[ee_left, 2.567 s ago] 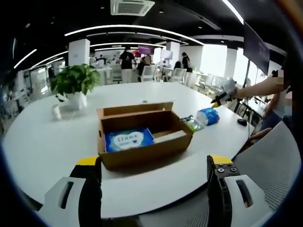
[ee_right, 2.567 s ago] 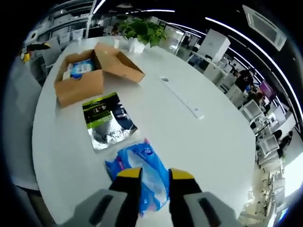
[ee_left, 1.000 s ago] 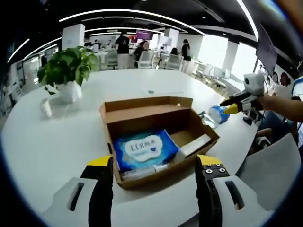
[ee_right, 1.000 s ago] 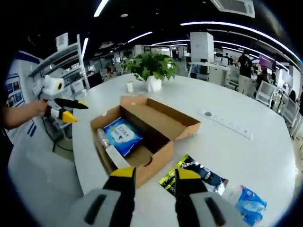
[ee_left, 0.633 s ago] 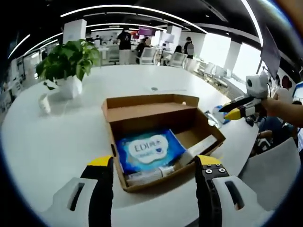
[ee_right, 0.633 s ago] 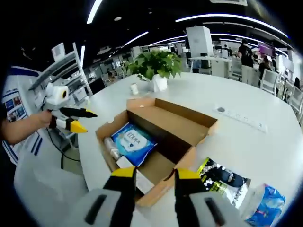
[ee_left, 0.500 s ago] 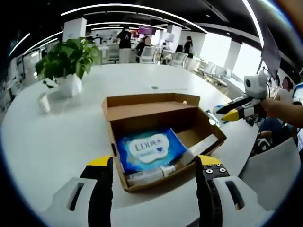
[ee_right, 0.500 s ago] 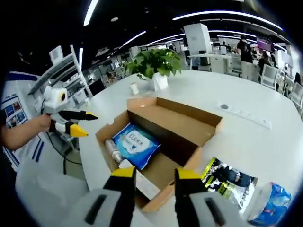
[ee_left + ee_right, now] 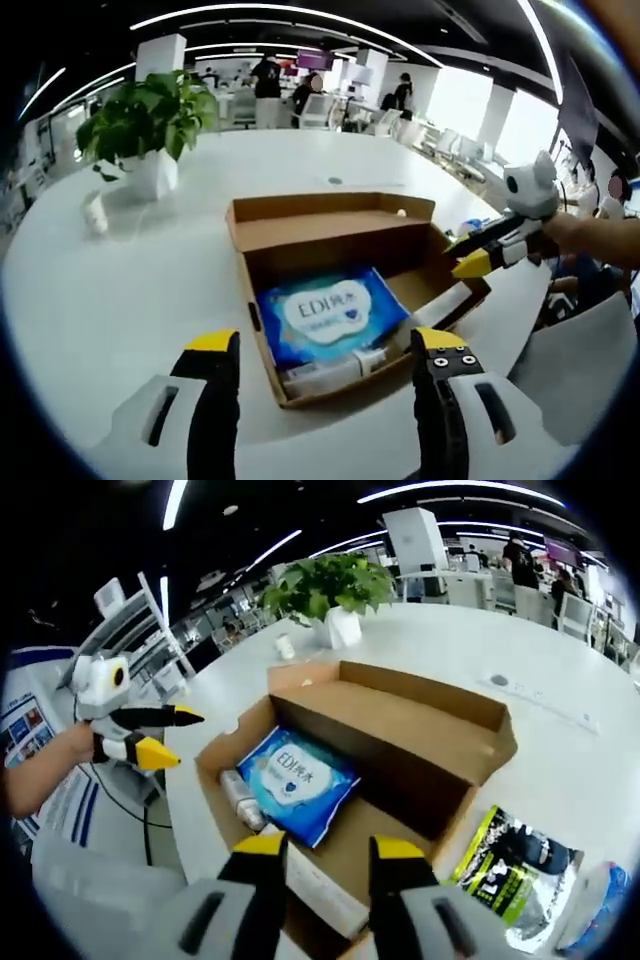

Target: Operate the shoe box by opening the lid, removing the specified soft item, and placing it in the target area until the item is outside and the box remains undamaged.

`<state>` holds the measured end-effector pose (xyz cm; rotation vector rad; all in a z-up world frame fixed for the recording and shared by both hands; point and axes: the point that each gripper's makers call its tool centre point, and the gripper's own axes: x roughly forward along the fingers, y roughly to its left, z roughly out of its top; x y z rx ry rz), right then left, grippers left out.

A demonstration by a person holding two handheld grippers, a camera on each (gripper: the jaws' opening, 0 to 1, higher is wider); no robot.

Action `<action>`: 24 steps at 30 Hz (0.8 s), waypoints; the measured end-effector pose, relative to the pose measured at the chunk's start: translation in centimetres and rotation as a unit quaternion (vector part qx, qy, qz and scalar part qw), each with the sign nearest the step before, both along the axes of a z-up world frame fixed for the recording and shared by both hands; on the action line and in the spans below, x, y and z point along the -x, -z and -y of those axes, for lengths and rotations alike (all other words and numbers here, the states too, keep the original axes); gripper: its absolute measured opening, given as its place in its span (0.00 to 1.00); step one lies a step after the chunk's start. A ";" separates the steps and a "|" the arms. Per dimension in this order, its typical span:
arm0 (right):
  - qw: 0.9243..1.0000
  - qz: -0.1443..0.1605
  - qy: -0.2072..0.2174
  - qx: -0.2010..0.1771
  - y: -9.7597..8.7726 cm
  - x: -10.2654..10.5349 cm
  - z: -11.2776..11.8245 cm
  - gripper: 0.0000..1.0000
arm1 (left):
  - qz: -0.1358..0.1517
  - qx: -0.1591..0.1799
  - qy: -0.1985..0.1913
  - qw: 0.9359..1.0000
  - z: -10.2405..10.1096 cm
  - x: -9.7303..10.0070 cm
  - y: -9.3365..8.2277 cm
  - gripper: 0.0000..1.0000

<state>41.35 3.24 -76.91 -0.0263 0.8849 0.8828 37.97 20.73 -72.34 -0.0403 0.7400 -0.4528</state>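
With brown cardboard shoe box (image 9: 400,770) lid open, right tool (image 9: 318,848), slightly apart and empty, should descend onto blue soft tissue pack (image 9: 298,782); left tool (image 9: 325,342) wide apart.

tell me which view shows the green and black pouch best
The right gripper view: the green and black pouch lies flat on the white table beside the open shoe box, print facing up. In the left gripper view the box wall stands where the pouch would lie.

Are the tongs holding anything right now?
No. The left tongs and right tongs are both open and empty, above the open shoe box. The blue soft pack lies inside, untouched.
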 end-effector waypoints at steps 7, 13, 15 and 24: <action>1.000 -0.012 0.003 0.026 1.6 -0.6 -0.9 0.30 | -0.003 -0.005 -0.001 1.000 -0.4 -0.5 0.5 0.70; 0.999 -0.021 0.000 0.042 2.6 -1.0 -1.5 0.29 | -0.007 -0.011 0.003 1.000 -0.3 -0.9 0.8 0.68; 0.999 -0.026 0.001 0.041 2.8 -1.0 -1.9 0.29 | -0.008 -0.014 0.006 1.000 -0.2 -1.1 0.9 0.68; 0.997 -0.060 0.006 0.050 5.0 -1.1 -3.3 0.26 | -0.013 -0.020 0.009 1.000 0.3 -1.9 1.5 0.64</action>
